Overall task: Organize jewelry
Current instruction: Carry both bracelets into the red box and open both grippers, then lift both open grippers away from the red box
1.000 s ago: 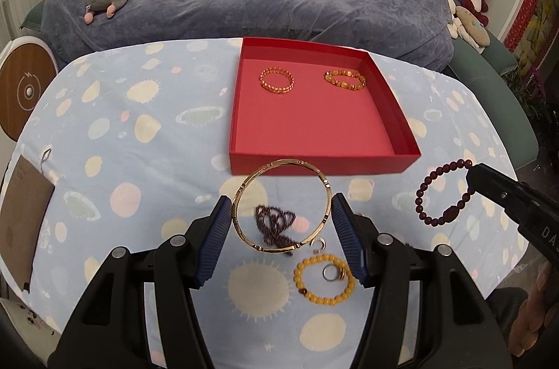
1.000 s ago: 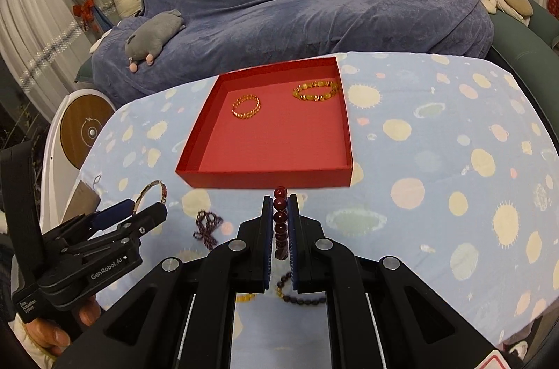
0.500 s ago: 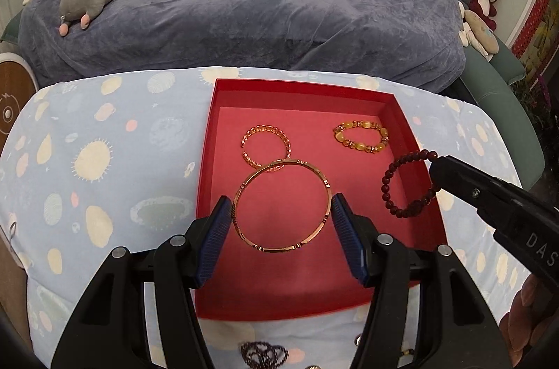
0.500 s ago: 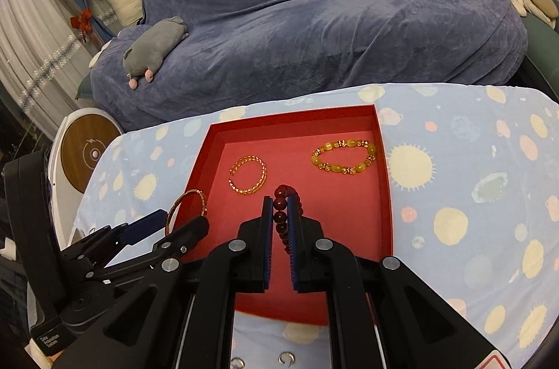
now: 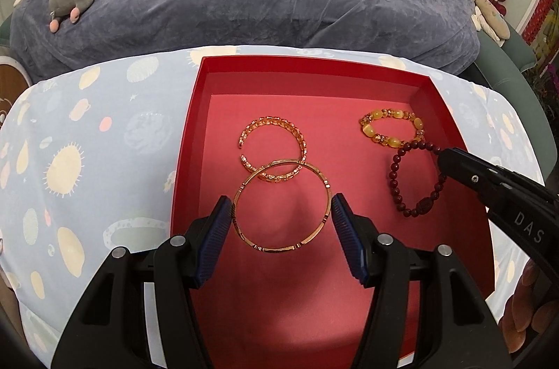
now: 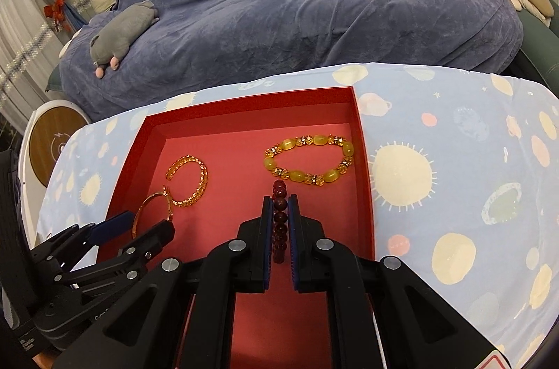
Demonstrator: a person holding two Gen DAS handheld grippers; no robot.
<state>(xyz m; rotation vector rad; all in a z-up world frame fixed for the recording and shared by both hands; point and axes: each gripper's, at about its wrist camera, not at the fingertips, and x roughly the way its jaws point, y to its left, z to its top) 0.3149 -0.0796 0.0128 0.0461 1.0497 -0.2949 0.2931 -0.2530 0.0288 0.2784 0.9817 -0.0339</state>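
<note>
Bangle, left view: a thin gold ring spanned between the pads of the left gripper, which clench on its two sides; it hangs over the near floor of the red tray.
Bangle lie, left view: plane nearly flat to the tray floor, tipped a little; a round hoop, so no long axis to speak of.
Risk, left view: the far rim overlaps the open gold cuff. Dropped here, I judge it lands on or hooks that cuff.
Beads, left view: a dark red loop held at its far right edge by the right gripper's tip, just beside the yellow bracelet.
Risk, left view: set down there, the two bead loops may overlap.

Beads, right view: seen edge-on, a straight column pinched between the closed fingers of the right gripper; the line runs away from the camera toward the yellow bracelet.
Left gripper, right view: at the tray's left wall, bangle clasped, touching or crossing the cuff; which, I cannot tell.
Risk, right view: both tools crowd one tray and could knock together.
</note>
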